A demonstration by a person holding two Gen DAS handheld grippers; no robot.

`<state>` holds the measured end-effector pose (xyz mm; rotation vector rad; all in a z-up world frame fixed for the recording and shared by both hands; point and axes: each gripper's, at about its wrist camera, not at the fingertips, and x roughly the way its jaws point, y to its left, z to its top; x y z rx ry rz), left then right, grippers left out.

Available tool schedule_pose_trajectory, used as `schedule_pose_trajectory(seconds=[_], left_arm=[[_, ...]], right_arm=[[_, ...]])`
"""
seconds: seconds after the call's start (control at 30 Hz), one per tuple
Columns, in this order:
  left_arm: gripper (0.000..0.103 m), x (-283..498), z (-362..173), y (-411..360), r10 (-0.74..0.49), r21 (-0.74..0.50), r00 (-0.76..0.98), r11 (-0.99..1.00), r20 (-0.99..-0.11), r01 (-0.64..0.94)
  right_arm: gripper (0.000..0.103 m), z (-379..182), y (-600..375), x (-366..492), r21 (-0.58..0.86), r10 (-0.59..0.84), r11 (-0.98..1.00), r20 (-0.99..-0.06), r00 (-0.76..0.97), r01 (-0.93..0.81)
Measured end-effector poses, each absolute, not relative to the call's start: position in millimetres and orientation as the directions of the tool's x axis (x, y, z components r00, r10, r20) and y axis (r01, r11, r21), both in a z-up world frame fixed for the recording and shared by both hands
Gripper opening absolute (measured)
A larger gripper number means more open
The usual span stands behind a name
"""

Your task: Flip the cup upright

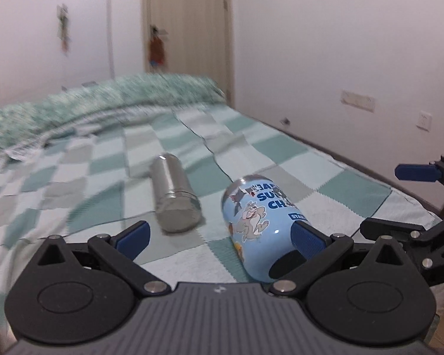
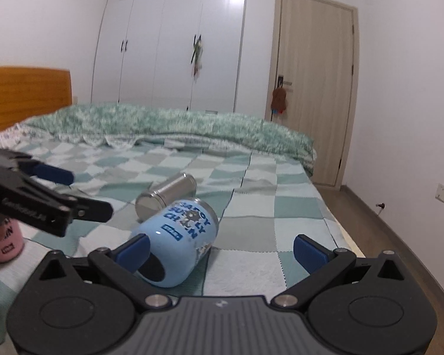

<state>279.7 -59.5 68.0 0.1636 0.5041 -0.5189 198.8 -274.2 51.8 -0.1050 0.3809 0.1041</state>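
Note:
A light blue cartoon cup (image 1: 257, 224) lies on its side on the checked bedspread, its open mouth toward me. It also shows in the right wrist view (image 2: 177, 242). A steel cup (image 1: 174, 198) lies on its side just beyond it, seen too in the right wrist view (image 2: 165, 193). My left gripper (image 1: 222, 239) is open, its right fingertip (image 1: 306, 241) in front of the blue cup's mouth. My right gripper (image 2: 222, 251) is open, its left fingertip (image 2: 133, 251) close by the blue cup's mouth. Neither holds anything.
A pink cup (image 2: 10, 242) stands at the bed's near left. A rumpled green quilt (image 2: 168, 127) lies across the far side of the bed. The bed edge (image 1: 355, 165) runs along the right, with floor and wall beyond. Each gripper shows in the other's view.

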Motion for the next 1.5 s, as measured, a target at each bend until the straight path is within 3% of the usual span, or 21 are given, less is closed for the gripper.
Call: schedule_pose_trajectory(seconds=[0.17,0.3,0.5,0.93,1.07,1.5], left_arm=[[0.103,329,59,-72,-0.494,-0.085,0.621,0.818,-0.608,0.568],[0.103,358,52,-79,-0.585,-0.215,0.493,0.757,-0.643,0.618],[0.103,385,45,-98,-0.600,-0.296,0.366,0.728,-0.711,0.619],[0.103,409,13,-150,-0.589,-0.321,0.201,0.659,-0.783,0.680],[0.103,418,8,-146,-0.630,-0.355,0.152,0.601,-0.761,0.716],[0.097,398,30,-118,-0.626,-0.280,0.235,0.610,-0.744,0.741]], right_arm=[[0.103,50,-285,222,-0.093,0.070,0.988,-0.445,0.893,-0.124],[0.103,48,-296,235,-0.087,0.074,0.987,-0.496,0.865,-0.134],[0.103,47,-307,254,-0.104,0.059,0.985,-0.539,0.840,-0.136],[0.103,30,-313,280,-0.144,0.024,0.979,-0.612,0.791,-0.141],[0.103,26,-310,278,-0.151,0.026,0.976,-0.624,0.781,-0.154],[0.103,33,-303,274,-0.143,0.045,0.976,-0.603,0.796,-0.164]])
